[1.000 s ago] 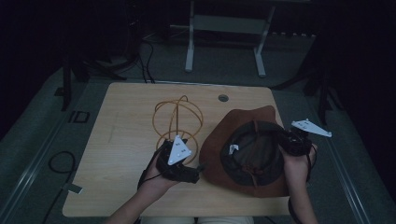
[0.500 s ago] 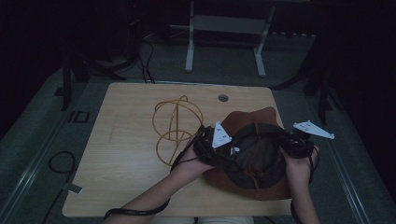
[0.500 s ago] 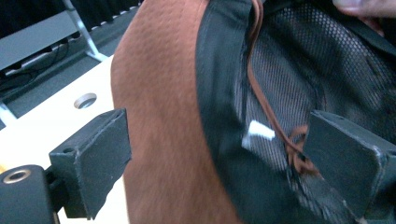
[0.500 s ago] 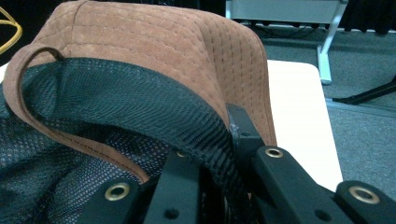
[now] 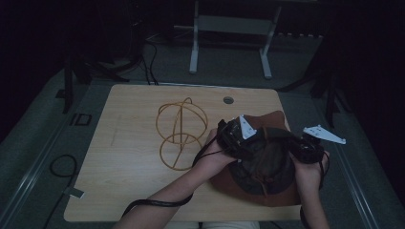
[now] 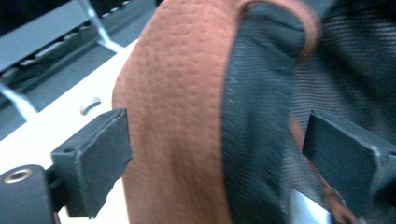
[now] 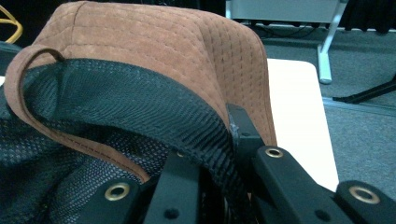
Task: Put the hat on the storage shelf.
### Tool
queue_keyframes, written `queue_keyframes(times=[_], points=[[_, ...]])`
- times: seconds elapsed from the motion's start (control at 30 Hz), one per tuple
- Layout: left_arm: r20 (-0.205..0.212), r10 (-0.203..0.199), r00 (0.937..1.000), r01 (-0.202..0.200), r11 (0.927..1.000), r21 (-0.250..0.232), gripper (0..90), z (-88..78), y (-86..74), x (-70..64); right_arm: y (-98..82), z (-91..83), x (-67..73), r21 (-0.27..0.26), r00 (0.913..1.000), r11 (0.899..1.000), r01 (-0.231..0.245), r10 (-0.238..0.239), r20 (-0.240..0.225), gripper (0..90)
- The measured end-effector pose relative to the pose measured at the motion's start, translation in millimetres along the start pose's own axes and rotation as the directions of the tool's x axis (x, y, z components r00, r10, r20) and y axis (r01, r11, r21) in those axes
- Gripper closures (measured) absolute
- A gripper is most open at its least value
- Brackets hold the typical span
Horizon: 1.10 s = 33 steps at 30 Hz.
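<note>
Dim room, grey carpet, metal frame legs [image 5: 194, 45] beyond the far edge. Wooden table [image 5: 129, 167] with a round grommet hole [image 5: 228, 100] near the far edge. Yellow wire stand [image 5: 180, 133] near the centre, apart from the hat. Brown suede hat [image 5: 274, 195] with dark mesh lining at the right edge, brim partly raised. Left gripper [image 5: 234, 138] at the hat's left side, jaws spread wide with brim and lining between them, not clamped. Right gripper [image 5: 305, 149] at the hat's right side, jaws clenched on the lining band and suede brim. Forearms in from the near edge, cable [image 5: 153, 202] trailing under the left arm.
</note>
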<state>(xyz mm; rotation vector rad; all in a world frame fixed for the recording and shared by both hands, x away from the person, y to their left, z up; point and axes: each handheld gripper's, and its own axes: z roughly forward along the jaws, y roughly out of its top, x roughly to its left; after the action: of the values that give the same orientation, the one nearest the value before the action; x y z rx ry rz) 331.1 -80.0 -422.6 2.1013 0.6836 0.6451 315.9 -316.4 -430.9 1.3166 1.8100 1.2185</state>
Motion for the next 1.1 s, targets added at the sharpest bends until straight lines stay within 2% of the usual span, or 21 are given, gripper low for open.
queue_keyframes(times=[0.1, 0.13, 0.17, 0.2, 0.23, 0.27, 0.3, 0.33, 0.37, 0.4, 0.43, 0.5, 0.57, 0.7, 0.77, 0.8, 0.83, 0.87, 0.9, 1.0, 1.1], points=[[-0.036, -0.023, 0.9991, 0.023, 0.9995, 0.021, 17.1, 7.1, -1.9, -0.6, 0.2, -0.2, 2.6, -0.002, 0.9999, 1.0, 0.005, -0.005, -0.011, 84.3], [-0.033, -0.024, 0.9991, 0.026, 0.999, 0.038, 22.1, 9.0, -2.4, -0.6, 0.1, -0.9, 4.4, -0.008, 0.9999, 1.0, 0.008, -0.008, -0.015, 84.2], [-0.04, -0.025, 0.9989, 0.027, 0.9985, 0.047, 22.1, 10.1, -2.9, -0.9, 0.1, -0.9, 4.4, -0.008, 0.9999, 1.0, 0.008, -0.008, -0.015, 84.2], [-0.045, -0.027, 0.9986, 0.029, 0.9976, 0.063, 31.6, 11.7, -3.9, -0.2, 0.3, -1.9, 5.9, -0.013, 0.9999, 1.0, 0.009, -0.009, -0.014, 84.2], [-0.045, -0.027, 0.9986, 0.029, 0.9976, 0.063, 35.9, 11.7, -3.9, -0.2, 0.3, -2.5, 6.5, -0.014, 0.9998, 1.0, 0.009, -0.009, -0.018, 84.2], [-0.059, -0.044, 0.9973, 0.047, 0.9974, 0.055, 35.9, 11.2, -4.7, 1.6, 0.3, -2.5, 6.5, -0.014, 0.9998, 1.0, 0.009, -0.009, -0.018, 84.2], [-0.067, -0.053, 0.9964, 0.056, 0.9973, 0.047, 51.5, 10.6, -5.2, 3.8, 0.3, -4.1, 8.8, -0.02, 0.9997, 1.0, 0.015, -0.016, -0.019, 84.2], [-0.072, -0.059, 0.9957, 0.062, 0.9972, 0.042, 51.5, 10.6, -5.2, 5.1, 0.3, -4.1, 8.8, -0.02, 0.9997, 1.0, 0.015, -0.016, -0.019, 84.2], [-0.086, -0.068, 0.994, 0.071, 0.9971, 0.03, 56.9, 10.1, -5.4, 6.9, 0.4, -4.5, 9.5, -0.022, 0.9996, 1.0, 0.017, -0.018, -0.021, 84.2], [-0.096, -0.058, 0.9937, 0.061, 0.9978, 0.026, 71.5, 10.1, -5.1, 7.4, 0.7, -5.0, 12.1, -0.022, 0.9994, 1.0, 0.022, -0.022, -0.025, 84.0], [-0.11, -0.049, 0.9927, 0.051, 0.9984, 0.023, 71.5, 10.6, -4.6, 7.2, 0.7, -5.0, 12.1, -0.022, 0.9994, 1.0, 0.022, -0.022, -0.025, 84.0], [-0.123, -0.042, 0.9915, 0.045, 0.9988, 0.019, 85.2, 11.7, -2.7, 8.4, 0.8, -6.7, 20.9, -0.021, 0.9987, 0.999, 0.043, -0.044, -0.028, 83.8], [-0.12, -0.051, 0.9915, 0.052, 0.9986, 0.007, 85.7, 11.6, -1.4, 11.2, 0.5, -7.6, 22.4, -0.024, 0.9986, 0.999, 0.046, -0.046, -0.027, 83.4], [-0.132, -0.022, 0.991, 0.02, 0.9997, -0.015, 86.0, 7.5, 2.3, 12.4, -7.1, -13.2, 25.4, -0.031, 0.9985, 0.999, 0.037, -0.038, -0.039, 79.1], [-0.135, -0.02, 0.9906, 0.016, 0.9996, -0.025, 86.2, 6.2, 2.6, 12.7, -7.1, -13.2, 25.4, -0.031, 0.9985, 0.999, 0.037, -0.038, -0.039, 79.1], [-0.151, -0.005, 0.9884, -0.003, 0.9986, -0.053, 86.2, 2.1, 4.6, 11.9, -10.3, -17.2, 24.3, -0.033, 0.9974, 0.999, 0.027, -0.03, -0.065, 71.9], [-0.159, -0.013, 0.9872, 0.001, 0.9972, -0.075, 86.2, -0.3, 5.4, 11.3, -11.2, -19.5, 24.2, -0.039, 0.9965, 0.999, 0.031, -0.034, -0.077, 67.8], [-0.159, -0.02, 0.9871, 0.005, 0.996, -0.089, 86.2, -2.0, 6.0, 11.5, -11.2, -19.5, 24.2, -0.039, 0.9965, 0.999, 0.031, -0.034, -0.077, 67.8], [-0.174, -0.021, 0.9846, 0.003, 0.9942, -0.108, 86.2, -4.1, 7.2, 10.6, -12.8, -24.4, 23.5, -0.04, 0.9946, 0.999, 0.033, -0.037, -0.097, 59.8], [-0.212, -0.008, 0.9773, -0.023, 0.9892, -0.145, 86.3, -8.3, 9.5, 8.1, -14.7, -30.3, 22.9, -0.051, 0.9928, 0.998, 0.029, -0.035, -0.115, 55.1], [-0.215, -0.016, 0.9765, -0.021, 0.9855, -0.169, 86.2, -12.2, 10.4, 8.4, -18.8, -42.3, 21.9, -0.07, 0.9892, 0.996, 0.05, -0.059, -0.134, 49.9]])
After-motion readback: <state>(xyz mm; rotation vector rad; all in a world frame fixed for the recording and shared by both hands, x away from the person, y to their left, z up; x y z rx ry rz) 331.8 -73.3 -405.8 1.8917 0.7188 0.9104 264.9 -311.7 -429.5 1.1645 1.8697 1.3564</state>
